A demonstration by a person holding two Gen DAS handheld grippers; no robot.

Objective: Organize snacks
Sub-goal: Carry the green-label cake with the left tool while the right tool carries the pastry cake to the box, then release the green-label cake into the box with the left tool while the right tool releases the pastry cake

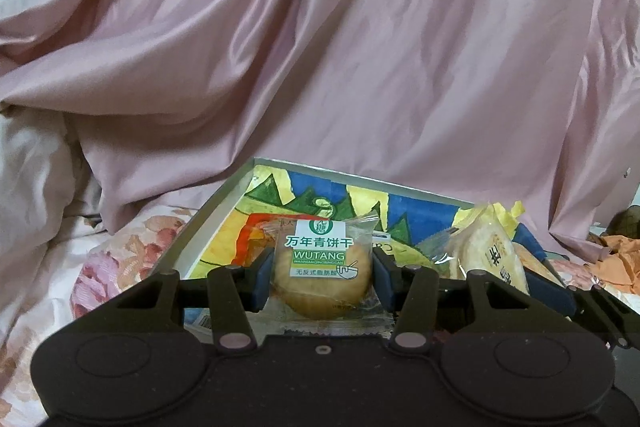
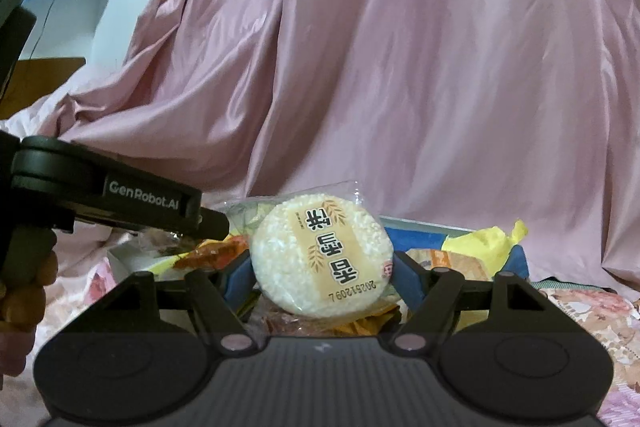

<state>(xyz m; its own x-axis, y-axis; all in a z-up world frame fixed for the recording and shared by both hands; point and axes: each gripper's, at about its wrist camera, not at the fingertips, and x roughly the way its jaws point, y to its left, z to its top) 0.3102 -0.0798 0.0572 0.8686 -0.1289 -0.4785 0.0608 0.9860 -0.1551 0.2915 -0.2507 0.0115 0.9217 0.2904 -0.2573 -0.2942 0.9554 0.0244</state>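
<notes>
Left wrist view: my left hand-held gripper [image 1: 322, 273] pinches a round golden biscuit in clear wrapper [image 1: 322, 267], white/green label reading WUTANG; blue pads press on both sides of it. The biscuit sits above the near end of a shallow box [image 1: 224, 203] w/ grey rim & a colourful painted lining (blue, yellow, green, orange). To the right in the same view, the other rice cracker pack [image 1: 486, 259] is seen edge-on over the box.

Right wrist view: my right hand-held gripper [image 2: 320, 273] pinches a white puffed rice cracker [image 2: 320, 255], wrapped, tan label band upside down w/ a printed date code; pads bear on its left & right edges. It hangs tilted above a heap of snack wrappers [image 2: 360, 325] in the box. Left hand-held gripper's arm enters from the left, branded GenRobot.AI; a person's hand [image 2: 24, 291] grips its handle.

Backdrop both views: pink satin cloth [image 1: 360, 47] draped behind; floral bedding [image 1: 120, 255] under the box.
</notes>
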